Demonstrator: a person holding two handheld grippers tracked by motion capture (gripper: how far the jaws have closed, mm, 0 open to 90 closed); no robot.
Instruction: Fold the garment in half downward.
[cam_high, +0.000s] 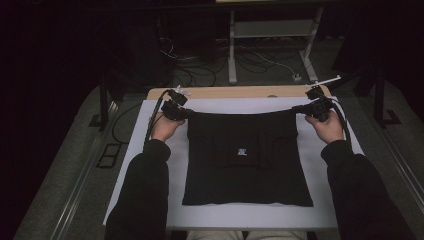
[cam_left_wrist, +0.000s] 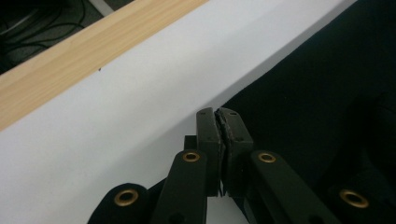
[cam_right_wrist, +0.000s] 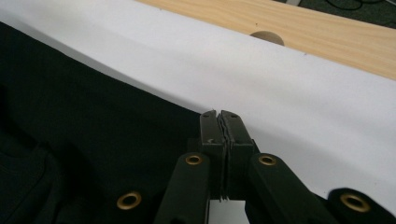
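A black garment (cam_high: 245, 165) with a small white logo (cam_high: 242, 151) lies spread on the white sheet (cam_high: 150, 165). My left gripper (cam_high: 188, 114) is shut on its far left corner and my right gripper (cam_high: 296, 109) is shut on its far right corner. The far edge stretches between them and sags slightly in the middle. In the left gripper view the jaws (cam_left_wrist: 219, 126) press together at the edge of the black cloth (cam_left_wrist: 327, 84). In the right gripper view the jaws (cam_right_wrist: 220, 126) pinch the black cloth (cam_right_wrist: 70, 102) the same way.
The wooden table edge (cam_high: 235, 92) runs beyond the sheet, with a round hole (cam_right_wrist: 266, 37) in it. Behind the table are floor cables (cam_high: 200, 70) and a white stand (cam_high: 270, 30). Bare white sheet (cam_right_wrist: 280, 79) lies between the garment and the wood.
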